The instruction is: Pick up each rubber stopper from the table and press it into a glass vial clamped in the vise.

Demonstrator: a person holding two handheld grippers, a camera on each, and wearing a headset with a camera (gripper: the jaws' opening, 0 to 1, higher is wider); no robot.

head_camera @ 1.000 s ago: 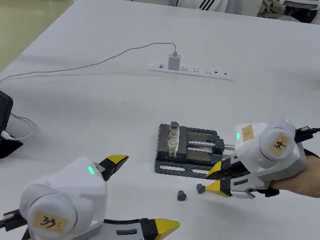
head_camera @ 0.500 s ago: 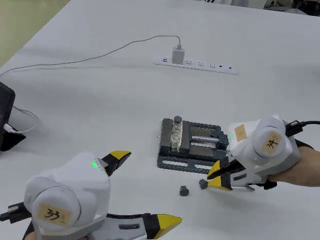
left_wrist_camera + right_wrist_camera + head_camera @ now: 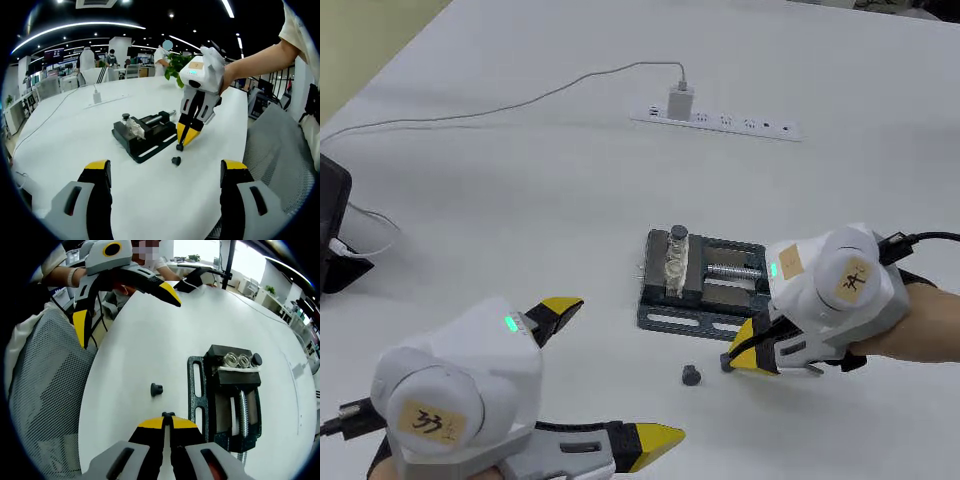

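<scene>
The right gripper (image 3: 732, 360) was at the near right of the table (image 3: 520, 200), tilted down with its yellow tips low over the surface. Its 2 jaws were closed together on a small dark stopper (image 3: 179, 147), which sat at the very tips, just in front of the near edge of the vise (image 3: 740, 275). A 2nd stopper, the loose stopper (image 3: 692, 375), lay on the table just left of the right gripper's tips and near the vise's front rail, touching neither.

The vise stood near the middle of the table with its screw pointing right. Glass vials (image 3: 230, 359) were clamped upright in a row between its jaws. In the right gripper view 2 of them looked open at the top, though the glass was too small to count with certainty. A black cap (image 3: 678, 232) sat on the far one.

The left gripper (image 3: 610, 375) was at the near left, well apart from the vise, its jaws spread wide with nothing between them.

Far across the table lay a white power strip (image 3: 740, 125) with a charger (image 3: 680, 102) plugged in, and a cable (image 3: 582, 78) trailed off to the left.
</scene>
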